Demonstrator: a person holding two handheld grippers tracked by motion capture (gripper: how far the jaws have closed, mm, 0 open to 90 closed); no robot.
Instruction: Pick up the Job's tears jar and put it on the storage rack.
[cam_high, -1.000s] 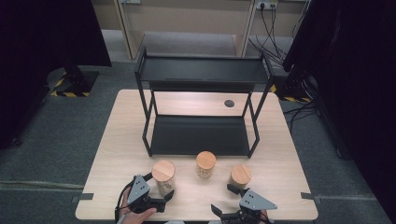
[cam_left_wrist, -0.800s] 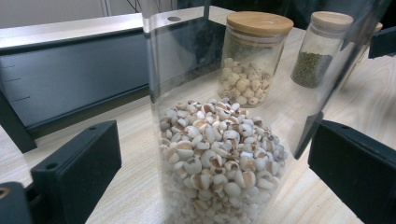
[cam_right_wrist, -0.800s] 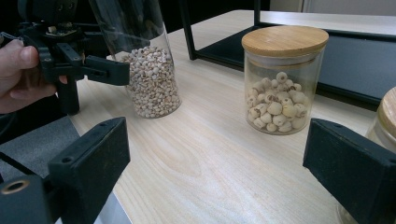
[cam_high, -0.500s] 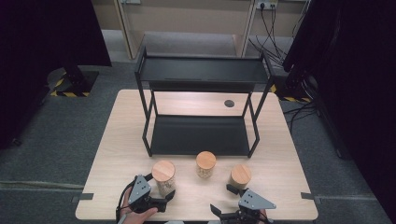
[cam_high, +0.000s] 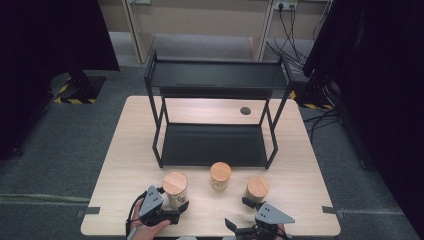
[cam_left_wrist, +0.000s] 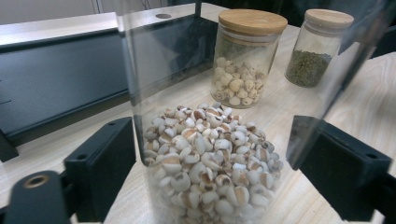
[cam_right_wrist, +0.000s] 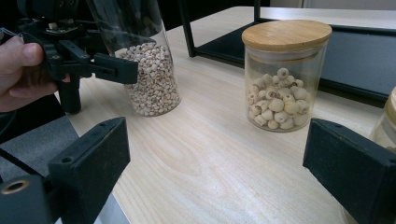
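Fingers (cam_left_wrist: 100, 175) of left gripper (cam_high: 167, 209) flanking barley jar (cam_left_wrist: 210, 154), contact unclear, lid cropped, right gripper (cam_right_wrist: 224, 172) open, empty.

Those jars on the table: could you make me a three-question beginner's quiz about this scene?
1. How many jars with wooden lids stand on the table?
2. True or false: the black shelf already holds a jar.
3. Which jar sits between the jaws of the left gripper? A) the tall jar of small pale grains B) the middle jar of round white seeds C) the jar of green beans

Key:
1. Three.
2. False; both shelf levels are bare, and all the jars stand on the table in front of it.
3. A. The jaws flank it; the right gripper is open, near the green-bean jar.
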